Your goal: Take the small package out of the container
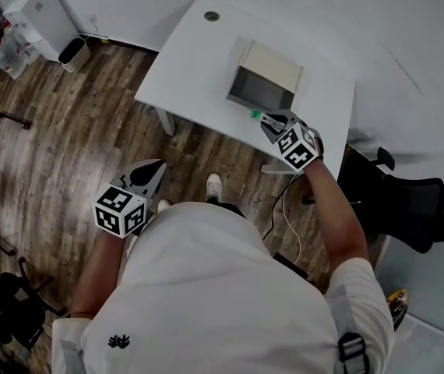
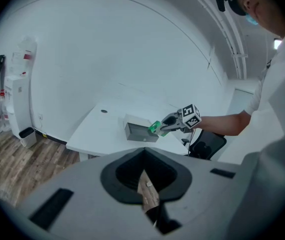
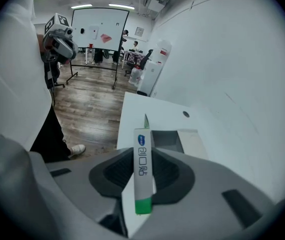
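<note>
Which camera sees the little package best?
The right gripper view: the small package fills the middle, white with a green end, pinched between the jaws. The head view shows only a green speck; the left gripper view shows it small and distant.

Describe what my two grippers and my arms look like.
The left gripper and the right gripper both have grey shells that taper toward the tips, with black padding lining the jaws. Each carries a white cube printed with black square markers. The person wears a white short-sleeved shirt, so the forearms are uncovered.
</note>
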### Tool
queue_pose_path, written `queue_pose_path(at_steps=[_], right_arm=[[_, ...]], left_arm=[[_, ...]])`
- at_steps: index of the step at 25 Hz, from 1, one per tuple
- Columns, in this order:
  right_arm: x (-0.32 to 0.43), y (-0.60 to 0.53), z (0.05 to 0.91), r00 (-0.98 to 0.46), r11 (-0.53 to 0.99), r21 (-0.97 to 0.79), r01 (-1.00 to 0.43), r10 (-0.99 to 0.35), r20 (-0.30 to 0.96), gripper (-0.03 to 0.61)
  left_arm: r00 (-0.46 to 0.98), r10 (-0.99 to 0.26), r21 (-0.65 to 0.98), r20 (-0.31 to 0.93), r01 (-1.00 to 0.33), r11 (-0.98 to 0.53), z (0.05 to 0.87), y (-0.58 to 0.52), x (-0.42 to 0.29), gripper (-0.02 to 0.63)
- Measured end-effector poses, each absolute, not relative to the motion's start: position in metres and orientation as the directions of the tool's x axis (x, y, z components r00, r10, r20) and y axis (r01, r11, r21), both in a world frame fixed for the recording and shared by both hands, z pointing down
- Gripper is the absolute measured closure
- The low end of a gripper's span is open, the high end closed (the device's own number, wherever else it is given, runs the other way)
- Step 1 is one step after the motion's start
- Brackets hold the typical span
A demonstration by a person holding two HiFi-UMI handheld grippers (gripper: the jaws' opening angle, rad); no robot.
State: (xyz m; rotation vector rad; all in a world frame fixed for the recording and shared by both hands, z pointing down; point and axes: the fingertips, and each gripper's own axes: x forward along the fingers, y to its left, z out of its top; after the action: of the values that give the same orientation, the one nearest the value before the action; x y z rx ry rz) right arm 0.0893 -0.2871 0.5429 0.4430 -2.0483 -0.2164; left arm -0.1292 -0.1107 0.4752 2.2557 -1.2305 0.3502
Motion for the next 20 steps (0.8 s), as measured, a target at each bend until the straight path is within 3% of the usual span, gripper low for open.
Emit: queue_pose_path(at_steps=[10, 20], right_arm=[[0.058, -0.205, 0.518, -0.516, 0.863, 0.272, -0.426, -0.479, 0.711, 0.488], [0.034, -0.129, 0.501, -0.541, 0.85, 0.214, -0.481, -0.48, 0.691, 0.488]], left_arm=[[0.571, -0.675, 0.331, 0.468, -0.821, -0.466, 0.478, -0.068, -0.156, 0.607], [0.609, -0.644, 0.333, 0.463, -0.793, -0.511, 0.48, -0.044, -0.168, 0.607]])
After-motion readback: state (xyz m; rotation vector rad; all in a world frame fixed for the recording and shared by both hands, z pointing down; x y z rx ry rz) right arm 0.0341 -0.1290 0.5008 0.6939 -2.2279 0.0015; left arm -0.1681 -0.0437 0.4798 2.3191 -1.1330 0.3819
